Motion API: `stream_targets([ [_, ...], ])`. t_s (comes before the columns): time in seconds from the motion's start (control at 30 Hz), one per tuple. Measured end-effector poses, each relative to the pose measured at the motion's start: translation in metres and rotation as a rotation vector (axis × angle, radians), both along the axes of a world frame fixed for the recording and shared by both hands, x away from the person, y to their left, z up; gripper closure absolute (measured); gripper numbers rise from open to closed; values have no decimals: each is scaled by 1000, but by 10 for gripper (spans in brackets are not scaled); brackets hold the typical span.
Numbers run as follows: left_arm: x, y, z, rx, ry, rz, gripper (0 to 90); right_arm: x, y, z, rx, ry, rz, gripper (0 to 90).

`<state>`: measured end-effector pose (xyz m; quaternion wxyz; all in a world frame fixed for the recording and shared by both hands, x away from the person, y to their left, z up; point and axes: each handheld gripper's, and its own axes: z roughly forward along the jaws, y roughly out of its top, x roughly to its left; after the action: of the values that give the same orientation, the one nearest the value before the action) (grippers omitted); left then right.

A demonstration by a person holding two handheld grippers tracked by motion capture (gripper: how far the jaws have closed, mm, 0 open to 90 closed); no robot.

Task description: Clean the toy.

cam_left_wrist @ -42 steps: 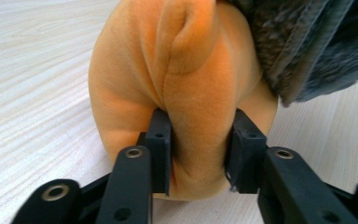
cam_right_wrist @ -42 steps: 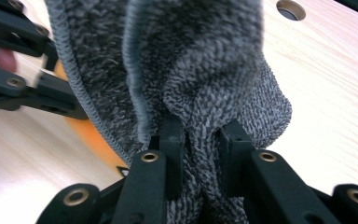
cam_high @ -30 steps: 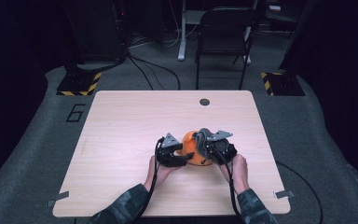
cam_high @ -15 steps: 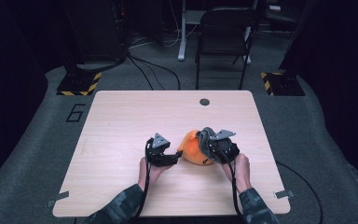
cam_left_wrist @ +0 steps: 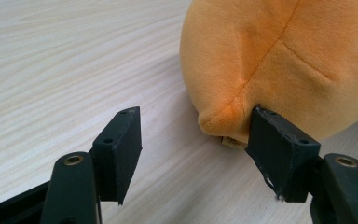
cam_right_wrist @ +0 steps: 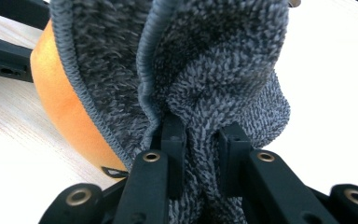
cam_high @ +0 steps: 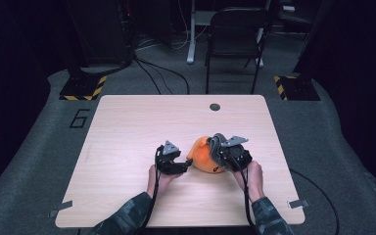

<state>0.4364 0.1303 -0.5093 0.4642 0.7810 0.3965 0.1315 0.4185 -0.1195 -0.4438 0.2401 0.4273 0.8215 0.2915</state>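
Observation:
An orange plush toy point(cam_high: 201, 155) lies on the wooden table point(cam_high: 127, 127), a little right of the middle. A grey terry cloth point(cam_right_wrist: 214, 60) is draped over its right side. My right gripper point(cam_high: 219, 149) point(cam_right_wrist: 201, 125) is shut on a bunched fold of that cloth. My left gripper point(cam_high: 187, 164) point(cam_left_wrist: 195, 114) lies low on the table at the toy's left end. Its jaws have just been closing and stand apart. The toy's seamed orange corner point(cam_left_wrist: 223, 116) sits between them against the right jaw, while the left jaw touches nothing.
A dark round grommet point(cam_high: 215, 106) sits near the table's far edge. A black chair point(cam_high: 235, 34) and cables on the floor stand beyond it. Bare tabletop lies to the left and in front of the hands.
My left gripper has drawn back a little to the left, uncovering more of the orange toy. The right gripper has kept still with the cloth in it.

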Motion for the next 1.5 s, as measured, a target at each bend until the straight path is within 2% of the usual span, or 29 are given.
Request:
stream_targets([
  [0.03, 0, -1, -1, -10, 1, 2, 394, 0, 0, 1, -5, 16, 1, 762],
  [0.07, 0, -1, -1, -17, -1, -2, 411, 0, -1, 0, -5, 8, 5, 762],
  [0.13, -1, -4, -1, -22, -10, -22, 518, 0, 0, 1, -8, 10, 4, 762],
  [0.17, -3, -6, -1, -30, -21, -24, 543, 0, 0, 0, -8, 10, 3, 762],
  [0.23, -5, -9, -1, -32, -28, -29, 652, 0, 0, 0, -9, 9, 2, 762],
  [0.33, -7, -12, -1, -14, -51, -29, 733, 0, -1, 1, -10, 9, 0, 761],
  [0.43, -6, -12, -1, -12, -56, -37, 808, 0, -1, 1, -1, -1, -2, 761],
  [0.5, -6, -13, -2, -17, -63, -32, 822, 0, -3, 2, 4, -4, -5, 761],
  [0.63, -6, -13, -1, -17, -84, -36, 834, 1, -17, 13, 57, -20, -28, 762],
  [0.77, -6, -13, -1, -10, -94, -43, 840, 3, -43, 19, 80, -38, -101, 762],
  [0.83, -6, -14, -1, -15, -104, -37, 843, 8, -64, 17, 92, -35, -150, 762],
  [0.93, -7, -15, 0, -13, -118, -41, 845, 13, -81, 10, 107, -15, -203, 761],
  [0.97, -7, -14, 1, -1, -126, -52, 847, 14, -84, 7, 117, 5, -217, 761],
  [1.2, -10, -17, 6, 5, -165, -78, 851, 20, -95, -1, 115, 27, -248, 760],
  [1.5, -6, -35, 31, 33, -276, -136, 856, 23, -99, -6, 104, 38, -259, 760],
])
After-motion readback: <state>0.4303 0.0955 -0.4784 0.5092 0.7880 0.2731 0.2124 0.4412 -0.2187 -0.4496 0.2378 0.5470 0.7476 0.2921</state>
